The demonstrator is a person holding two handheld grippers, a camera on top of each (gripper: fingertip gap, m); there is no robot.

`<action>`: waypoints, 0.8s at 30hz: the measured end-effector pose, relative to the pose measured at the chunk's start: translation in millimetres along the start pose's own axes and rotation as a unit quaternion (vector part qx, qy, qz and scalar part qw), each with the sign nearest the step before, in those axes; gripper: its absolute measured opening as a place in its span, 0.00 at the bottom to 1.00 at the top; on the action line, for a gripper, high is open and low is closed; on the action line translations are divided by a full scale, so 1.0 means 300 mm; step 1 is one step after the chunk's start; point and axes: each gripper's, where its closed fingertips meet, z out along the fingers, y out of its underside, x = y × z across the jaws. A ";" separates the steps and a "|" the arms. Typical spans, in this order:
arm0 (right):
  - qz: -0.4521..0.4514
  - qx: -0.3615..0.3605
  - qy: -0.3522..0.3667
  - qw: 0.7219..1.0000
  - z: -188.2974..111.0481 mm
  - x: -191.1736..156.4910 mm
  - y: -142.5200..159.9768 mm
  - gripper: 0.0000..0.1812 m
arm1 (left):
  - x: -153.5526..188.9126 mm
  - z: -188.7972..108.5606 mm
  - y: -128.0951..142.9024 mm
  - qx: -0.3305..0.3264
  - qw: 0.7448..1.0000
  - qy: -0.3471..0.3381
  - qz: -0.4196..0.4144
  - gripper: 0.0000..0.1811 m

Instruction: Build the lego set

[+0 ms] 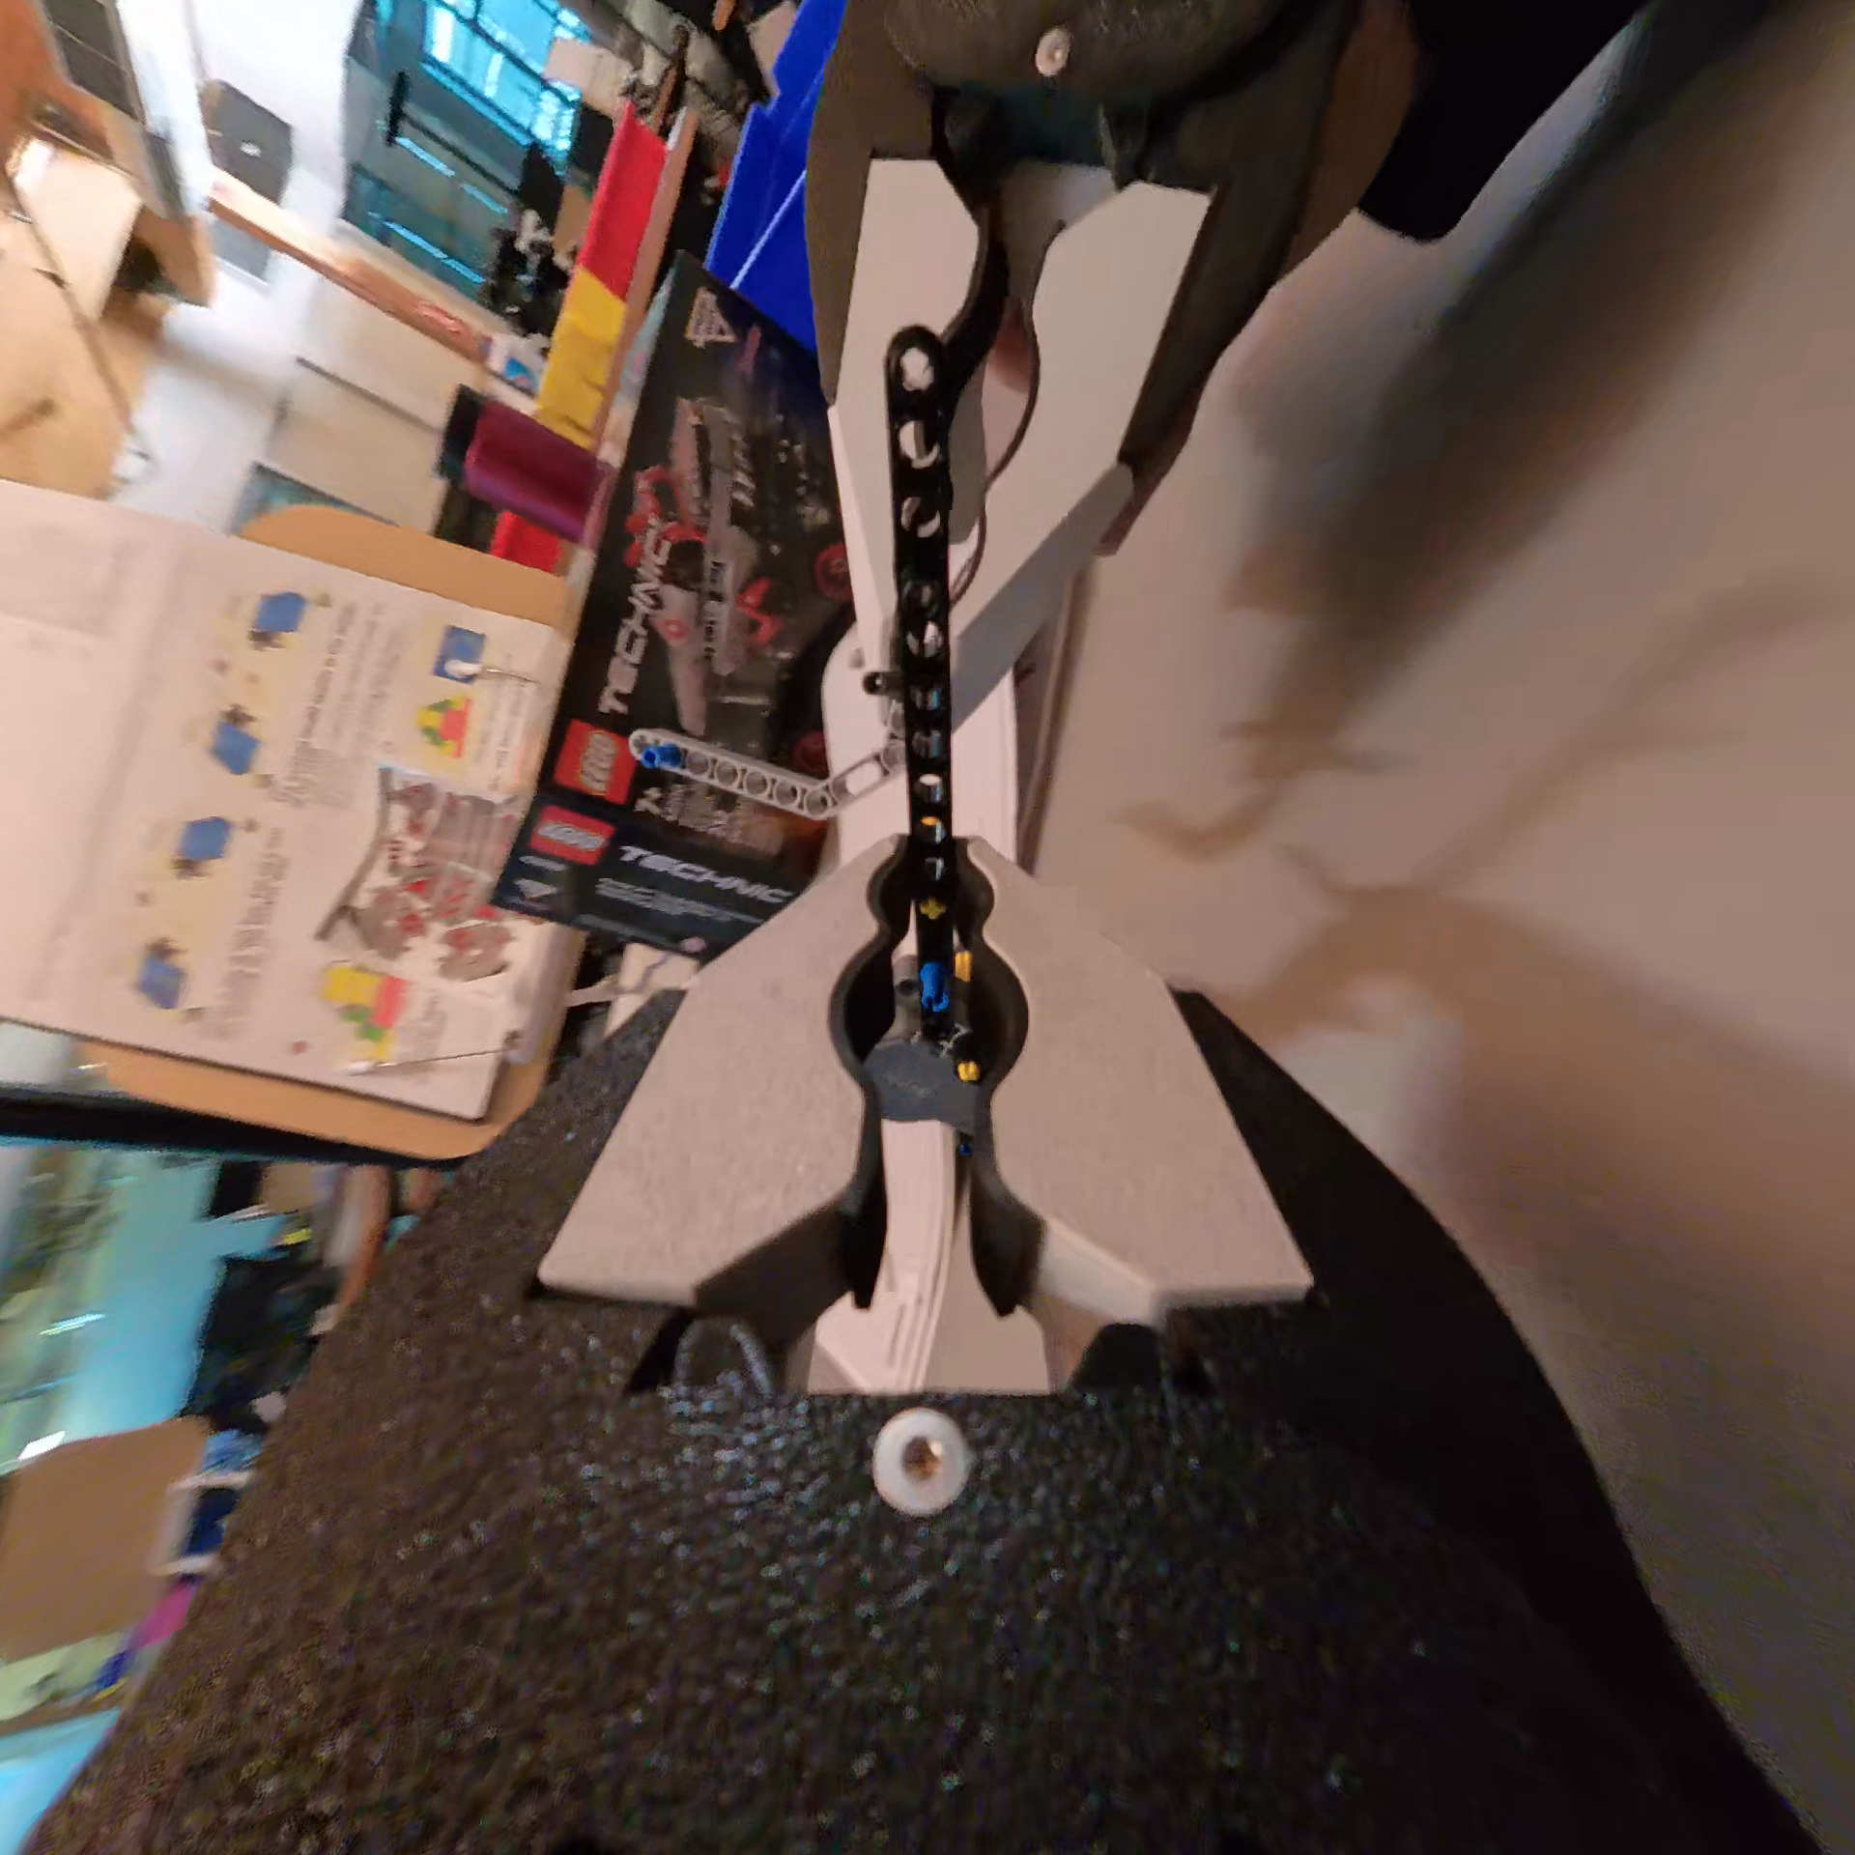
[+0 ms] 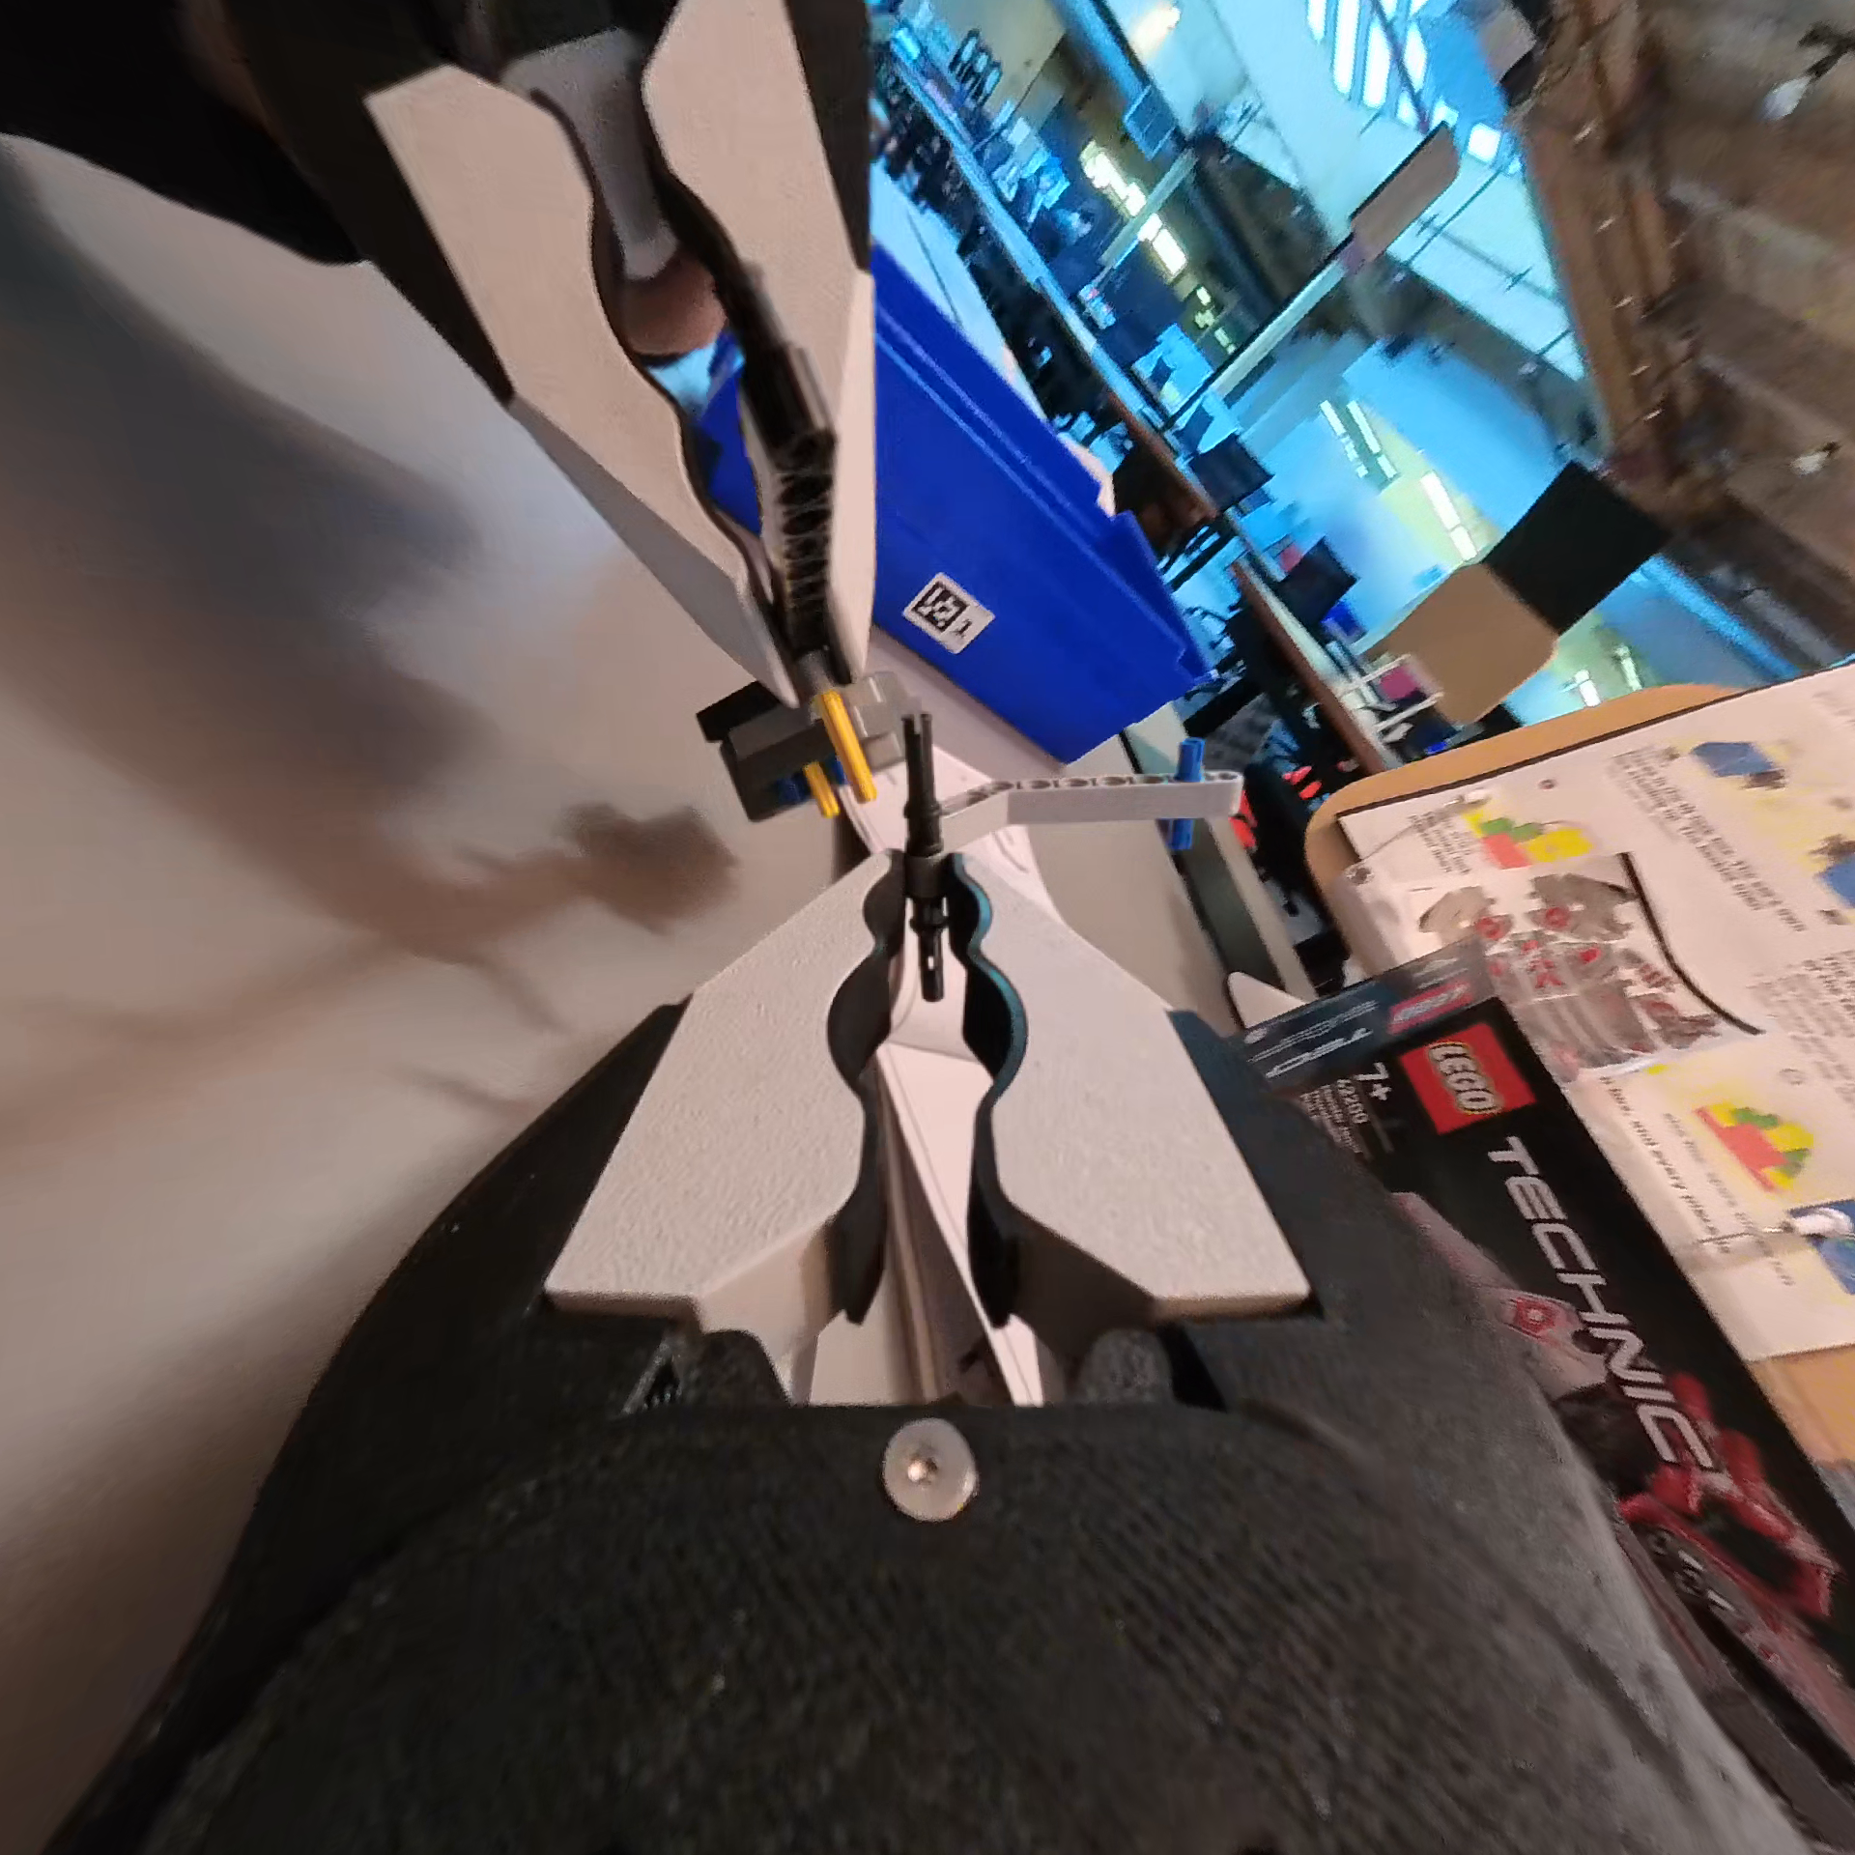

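With the left gripper [image 1: 929, 883] clamped on the black beam [image 1: 925, 642] and the right gripper [image 2: 923, 883] pinching a black pin [image 2: 921, 863], a tilted approach toward twelve o'clock could jam or drop the pin.

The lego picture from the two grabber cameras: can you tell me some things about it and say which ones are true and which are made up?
1. The left gripper is shut on a long black beam full of holes. True.
2. The right gripper holds a yellow brick. False: it pinches a thin black pin.
3. A light grey beam with blue pins sticks out sideways from the build. True.
4. The lego box is white and plain. False: it is dark, with a red and grey model pictured on it.
5. A blue bin sits behind the grippers. True.
6. The instruction booklet is closed. False: it lies open, showing coloured pictures.
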 end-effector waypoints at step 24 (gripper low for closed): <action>-0.165 -0.005 0.034 0.986 0.009 -0.029 -0.028 0.02 | -0.002 -0.005 -0.031 -0.064 0.985 -0.049 0.155 0.03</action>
